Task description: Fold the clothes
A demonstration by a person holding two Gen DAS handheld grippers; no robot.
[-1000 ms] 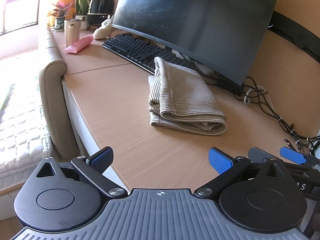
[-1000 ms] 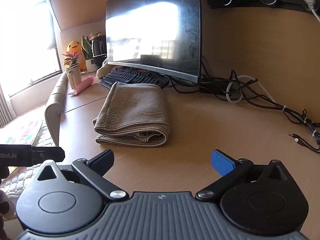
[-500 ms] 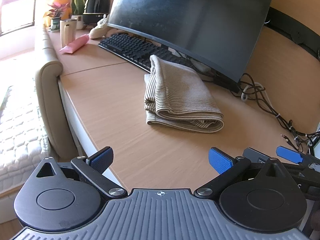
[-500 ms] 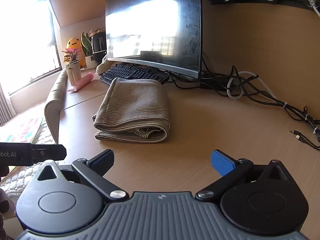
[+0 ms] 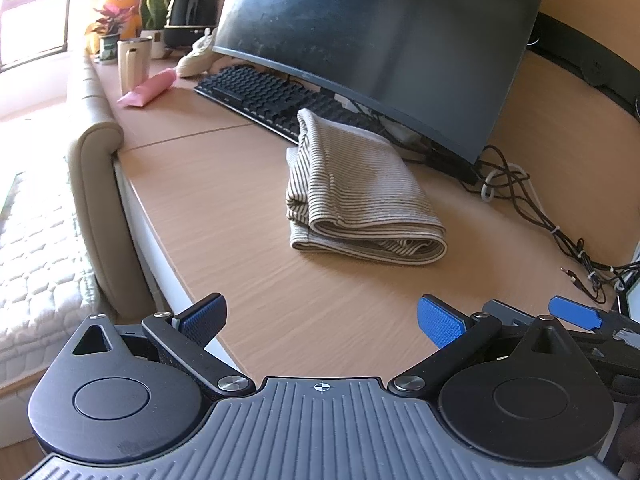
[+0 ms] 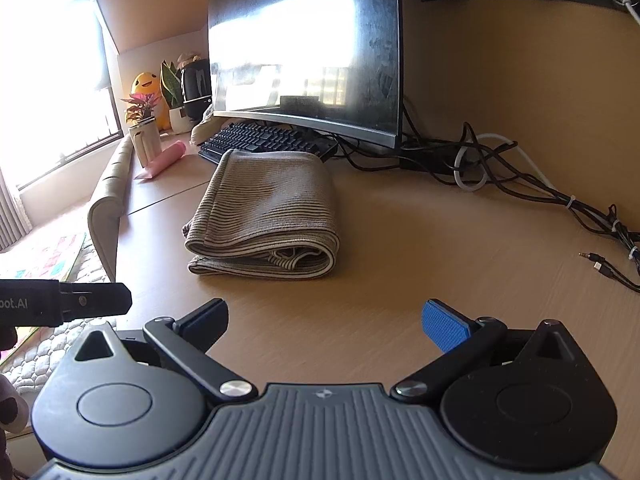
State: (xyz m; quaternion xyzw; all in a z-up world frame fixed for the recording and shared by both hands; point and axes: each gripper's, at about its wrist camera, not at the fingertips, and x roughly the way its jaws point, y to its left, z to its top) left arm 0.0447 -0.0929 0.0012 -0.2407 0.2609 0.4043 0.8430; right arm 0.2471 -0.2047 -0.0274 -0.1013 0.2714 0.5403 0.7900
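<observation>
A beige striped garment (image 5: 356, 196) lies folded in a thick stack on the wooden desk (image 5: 224, 216), just in front of the keyboard. It also shows in the right wrist view (image 6: 268, 212). My left gripper (image 5: 320, 318) is open and empty, held back over the desk's near edge, apart from the garment. My right gripper (image 6: 326, 320) is open and empty, also short of the garment. The right gripper's blue tip (image 5: 574, 316) shows at the right of the left wrist view.
A black keyboard (image 5: 272, 96) and curved monitor (image 5: 392, 36) stand behind the garment. Tangled cables (image 6: 520, 184) run along the right. A cup (image 5: 134, 60), pink tube (image 5: 150, 90), plants and a toy sit far left. A padded bed edge (image 5: 96, 184) borders the desk.
Both grippers have drifted slightly; the garment sits a little further left in the left wrist view and a little lower in the right. The garment itself has not moved. Both stay open.
</observation>
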